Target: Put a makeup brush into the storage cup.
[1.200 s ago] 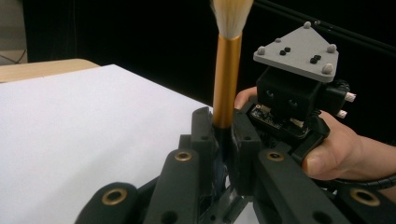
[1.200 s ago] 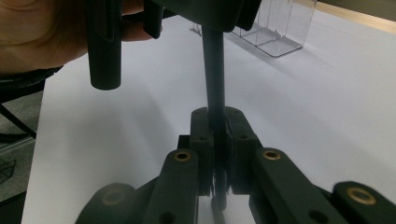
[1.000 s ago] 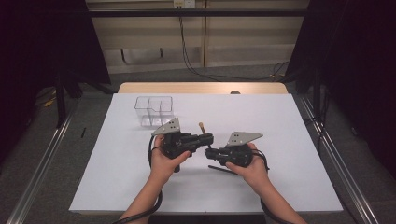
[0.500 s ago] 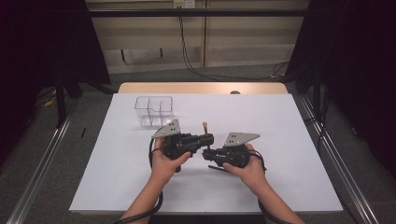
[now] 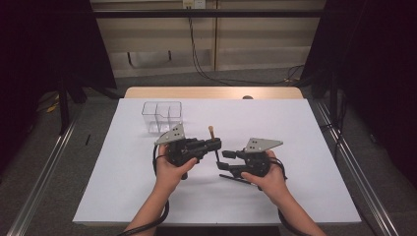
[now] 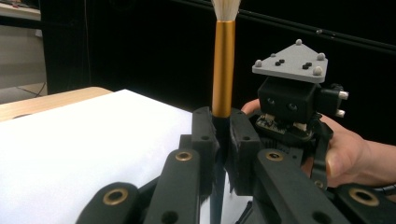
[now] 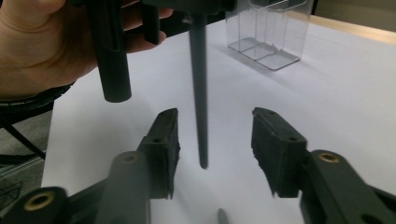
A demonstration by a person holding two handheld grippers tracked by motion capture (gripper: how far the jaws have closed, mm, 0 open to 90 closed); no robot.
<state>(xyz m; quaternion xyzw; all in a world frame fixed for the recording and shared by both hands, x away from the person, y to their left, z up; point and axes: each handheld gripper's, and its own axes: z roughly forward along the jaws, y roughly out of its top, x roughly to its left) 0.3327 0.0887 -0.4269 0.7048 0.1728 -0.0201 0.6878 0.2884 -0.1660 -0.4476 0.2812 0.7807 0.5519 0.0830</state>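
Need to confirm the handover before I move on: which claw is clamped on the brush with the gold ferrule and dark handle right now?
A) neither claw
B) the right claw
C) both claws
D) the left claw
D: the left claw is shut on the brush with the gold ferrule and dark handle, while the right claw has just been opening, its pads clear of the handle between them.

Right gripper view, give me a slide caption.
Right claw open, its jaws just parted around a dark brush handle; clear box behind.

No text, label, brand, number or sign could be read on anything in any of the views.
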